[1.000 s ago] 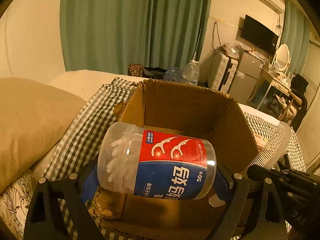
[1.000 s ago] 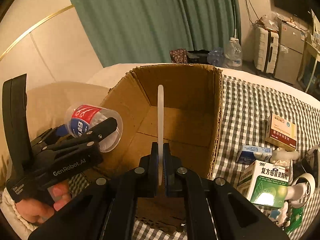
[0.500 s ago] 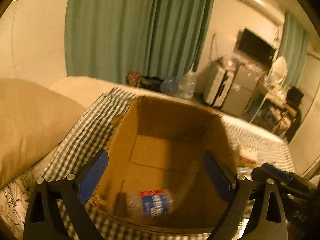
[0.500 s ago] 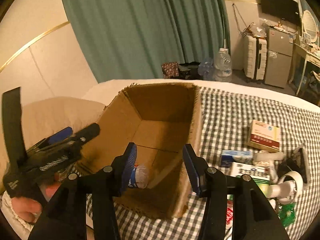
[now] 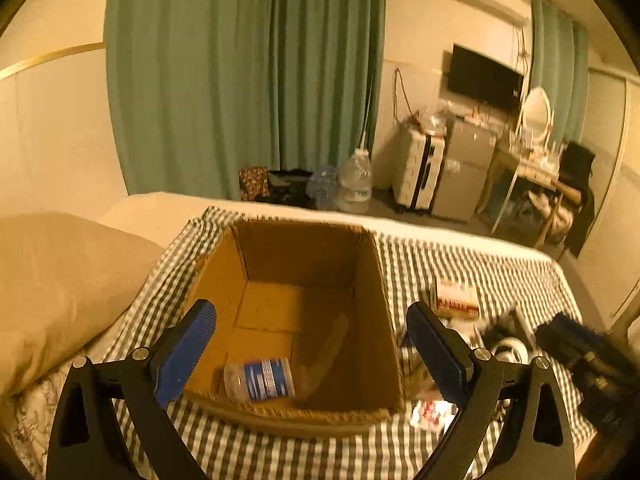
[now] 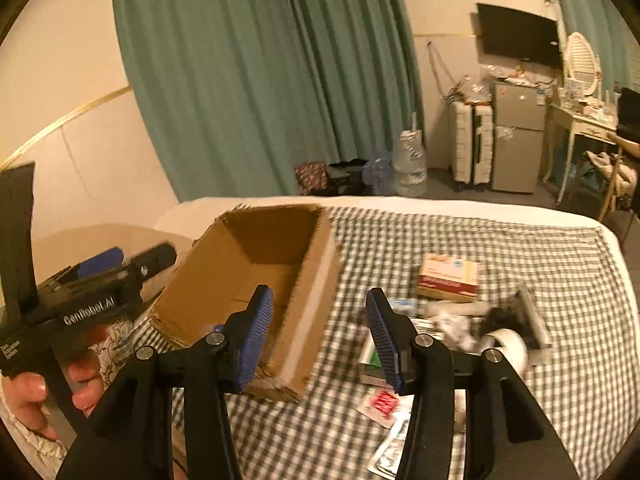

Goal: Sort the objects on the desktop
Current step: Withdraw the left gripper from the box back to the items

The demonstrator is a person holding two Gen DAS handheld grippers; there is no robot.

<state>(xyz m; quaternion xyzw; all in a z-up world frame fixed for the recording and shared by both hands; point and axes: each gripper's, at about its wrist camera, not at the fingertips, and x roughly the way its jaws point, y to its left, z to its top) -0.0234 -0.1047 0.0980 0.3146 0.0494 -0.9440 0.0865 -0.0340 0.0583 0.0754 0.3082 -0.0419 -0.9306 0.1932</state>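
An open cardboard box (image 5: 372, 304) (image 6: 224, 256) stands on the checked bedspread. At its bottom near corner lies the clear floss-pick jar (image 5: 259, 378) on its side, with a pale stick (image 5: 326, 350) leaning beside it. My left gripper (image 5: 310, 344) hangs open above the box's near edge, nothing between its blue pads. My right gripper (image 6: 320, 328) is open and empty too, over the box's right wall. To the right of the box lie loose items: a red-and-cream medicine box (image 6: 448, 278) (image 5: 456, 298), a white tape roll (image 6: 504, 346), sachets (image 6: 384, 402).
A tan pillow (image 5: 60, 280) lies left of the box. A hand (image 6: 36, 392) holds the left gripper's black body (image 6: 88, 300) at the left edge of the right wrist view. Beyond the bed are green curtains, water bottles, a suitcase and a small fridge.
The left gripper opened and let the jar fall into the box; the right gripper opened and dropped the pale stick in. Both grippers then rose and drew back from the box.
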